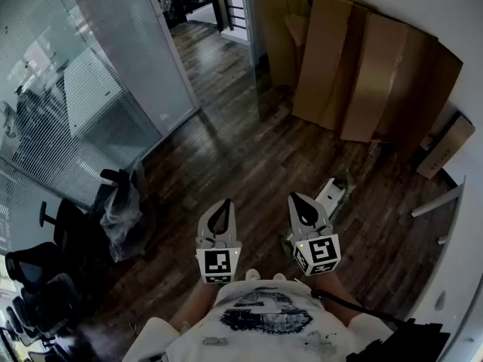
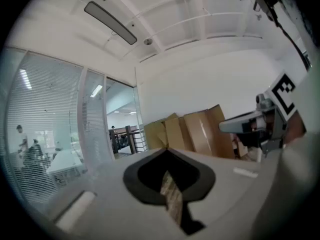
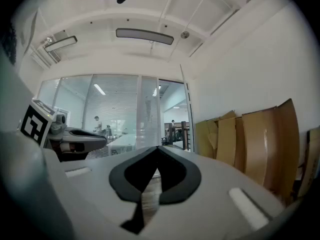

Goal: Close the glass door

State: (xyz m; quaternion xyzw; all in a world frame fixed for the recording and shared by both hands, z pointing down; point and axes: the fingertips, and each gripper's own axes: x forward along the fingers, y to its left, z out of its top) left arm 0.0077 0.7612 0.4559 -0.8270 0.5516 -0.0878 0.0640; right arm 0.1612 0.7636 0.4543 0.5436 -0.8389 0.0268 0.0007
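The glass door stood at the upper left of the head view, a tall frosted pane with fine horizontal stripes. Its top was cut off by the frame, and its handle could not be made out. It was well apart from both grippers, beside an open passage whose far end was lost in shadow. Behind the striped glass wall, a pale desk and some figures showed only as blurs.

The left gripper had its pale, smooth jaws drawn together to a point, with nothing between them. The right gripper was likewise fully closed and empty. The hands holding them were hidden under the marker cubes.

Flat brown cardboard sheets leaned on the white wall. The dark wooden floor was planked and faintly glossy. Black office chairs were partly cut off at the lower left.
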